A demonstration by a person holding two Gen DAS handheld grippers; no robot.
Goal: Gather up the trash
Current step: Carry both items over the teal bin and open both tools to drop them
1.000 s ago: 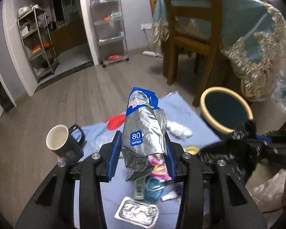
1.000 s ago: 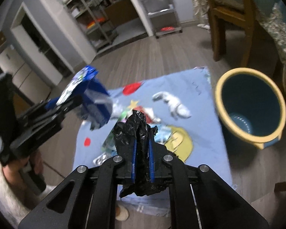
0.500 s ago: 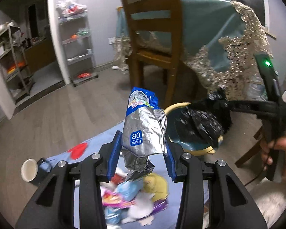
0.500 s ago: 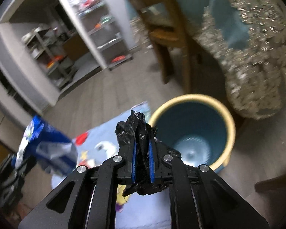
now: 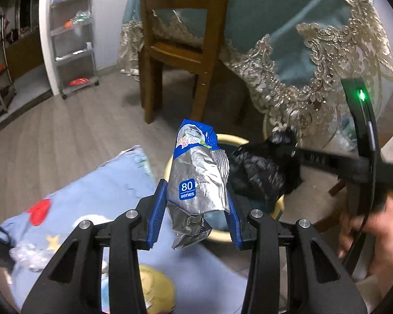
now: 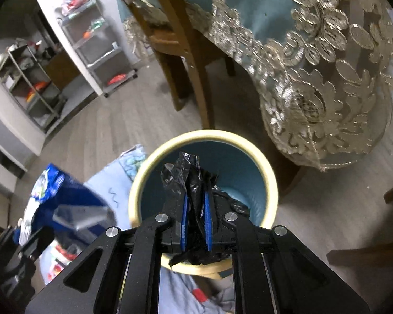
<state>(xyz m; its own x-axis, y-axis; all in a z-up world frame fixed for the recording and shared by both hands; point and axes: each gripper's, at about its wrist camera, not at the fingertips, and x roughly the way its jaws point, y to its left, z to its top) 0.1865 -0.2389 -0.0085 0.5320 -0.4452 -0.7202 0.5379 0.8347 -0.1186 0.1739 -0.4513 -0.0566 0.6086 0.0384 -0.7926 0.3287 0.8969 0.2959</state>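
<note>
The delivery step is in hand. The right tool is clamped narrowly on a crumpled black plastic bag, which is held directly over the mouth of the yellow-rimmed bin. The left tool is closed on a foil snack wrapper, held near the bin rim beside the blue mat. Release of the bag is judged due next; the wrapper must then be brought over the opening.

A crumpled silver-and-blue wrapper is held upright at frame centre; a black bag is clamped over the yellow-rimmed bin.
</note>
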